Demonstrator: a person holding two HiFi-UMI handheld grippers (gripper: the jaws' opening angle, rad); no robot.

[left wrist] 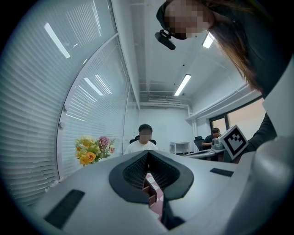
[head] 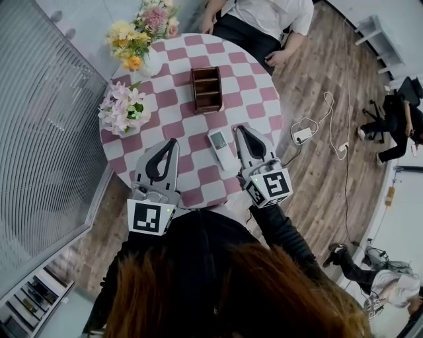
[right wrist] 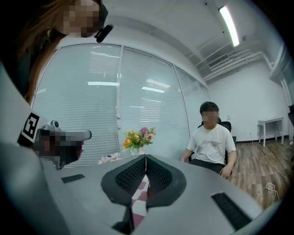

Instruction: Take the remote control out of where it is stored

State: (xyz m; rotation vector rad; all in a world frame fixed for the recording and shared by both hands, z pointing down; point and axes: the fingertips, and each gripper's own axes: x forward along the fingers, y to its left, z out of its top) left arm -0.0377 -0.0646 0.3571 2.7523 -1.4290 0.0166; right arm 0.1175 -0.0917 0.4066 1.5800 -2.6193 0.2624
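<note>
A white remote control (head: 221,148) lies flat on the pink-and-white checked table (head: 178,99), outside the brown wooden organizer (head: 207,89) that stands further back at the table's middle. My left gripper (head: 173,142) is shut and empty, a little left of the remote, above the near part of the table. My right gripper (head: 241,129) is shut too, with nothing in it, just right of the remote's far end. In the left gripper view the closed left gripper (left wrist: 148,156) points toward the organizer (left wrist: 148,189). In the right gripper view the right gripper (right wrist: 146,158) shows only tablecloth below it.
A vase of yellow and pink flowers (head: 135,39) and a pink bouquet (head: 122,105) stand on the table's left side. A person (head: 264,20) sits at the far edge. A glass wall with blinds (head: 46,132) runs along the left. Cables and a power strip (head: 303,134) lie on the floor at right.
</note>
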